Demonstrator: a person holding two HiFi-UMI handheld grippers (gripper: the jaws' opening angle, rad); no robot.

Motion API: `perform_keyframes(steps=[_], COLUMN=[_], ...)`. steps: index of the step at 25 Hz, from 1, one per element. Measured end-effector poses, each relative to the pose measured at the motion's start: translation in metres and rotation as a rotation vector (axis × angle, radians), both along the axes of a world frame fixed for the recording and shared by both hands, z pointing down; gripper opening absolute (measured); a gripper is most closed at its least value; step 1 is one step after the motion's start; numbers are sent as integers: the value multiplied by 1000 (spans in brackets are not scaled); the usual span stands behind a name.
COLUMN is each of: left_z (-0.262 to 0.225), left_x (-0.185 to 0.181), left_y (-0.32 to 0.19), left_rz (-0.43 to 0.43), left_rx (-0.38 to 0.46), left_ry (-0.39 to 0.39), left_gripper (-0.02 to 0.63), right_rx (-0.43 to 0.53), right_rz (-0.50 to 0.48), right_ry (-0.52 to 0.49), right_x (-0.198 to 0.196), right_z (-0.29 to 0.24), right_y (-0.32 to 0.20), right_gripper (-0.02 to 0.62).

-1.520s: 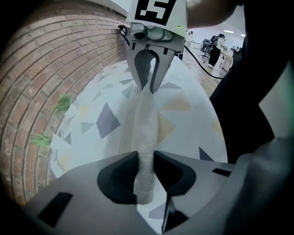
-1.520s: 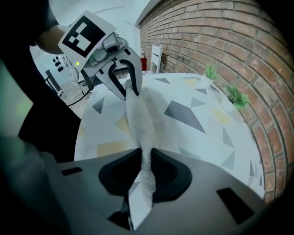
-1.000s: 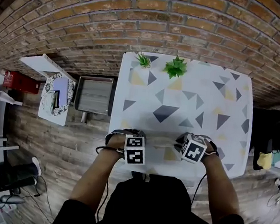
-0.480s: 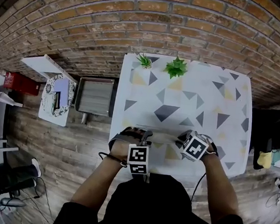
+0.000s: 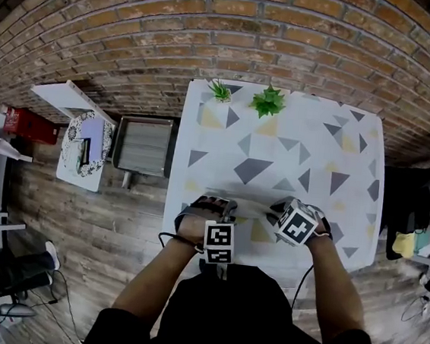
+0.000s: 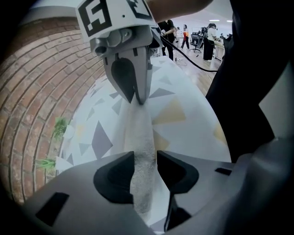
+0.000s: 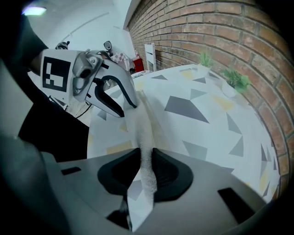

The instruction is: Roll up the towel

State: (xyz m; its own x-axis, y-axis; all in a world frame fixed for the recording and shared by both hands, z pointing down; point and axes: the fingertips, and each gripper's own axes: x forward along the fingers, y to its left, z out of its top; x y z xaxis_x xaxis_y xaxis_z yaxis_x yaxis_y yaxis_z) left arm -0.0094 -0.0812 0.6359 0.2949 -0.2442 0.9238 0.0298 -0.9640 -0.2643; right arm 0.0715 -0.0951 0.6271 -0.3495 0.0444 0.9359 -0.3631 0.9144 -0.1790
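Towel [image 5: 251,206] lay as a narrow bunched strip along the table's [image 5: 315,163] near edge, so rolling looked mostly done. Left gripper [image 6: 145,170] had just opened, released around one end. Right gripper [image 7: 146,167] was just loosening, pads touching the other end.

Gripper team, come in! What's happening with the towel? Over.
Left gripper: jaws just opened, loose round the narrow white terry towel roll. Right gripper: jaws just loosening, touching it both sides. Two green potted plants far off, nothing blocking.
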Motion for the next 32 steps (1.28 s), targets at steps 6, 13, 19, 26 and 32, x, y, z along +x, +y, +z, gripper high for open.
perform_keyframes(steps=[6,13,19,26,32], left_z=[6,6,2,-8,0], left_x=[-1,-1,-3,-4,-8], left_y=[-11,-18,-25,-23,-27], left_rz=[-28,-96,-129,-106,-109], left_rx=[-9,-96,-90,-55,-53], left_ry=[0,27,31,5,-34], left_gripper=[170,170,170,170,170], right_rx=[111,182,245,259,117], right_rz=[38,-101,-161,-193,-144], right_ry=[-41,-69,13,45,-25], right_x=[-2,-30,-31,-27,-29], right_z=[-22,-26,6,16,15], right_y=[-14,9,11,-4,-13], right_gripper=[140,167,219,160,95])
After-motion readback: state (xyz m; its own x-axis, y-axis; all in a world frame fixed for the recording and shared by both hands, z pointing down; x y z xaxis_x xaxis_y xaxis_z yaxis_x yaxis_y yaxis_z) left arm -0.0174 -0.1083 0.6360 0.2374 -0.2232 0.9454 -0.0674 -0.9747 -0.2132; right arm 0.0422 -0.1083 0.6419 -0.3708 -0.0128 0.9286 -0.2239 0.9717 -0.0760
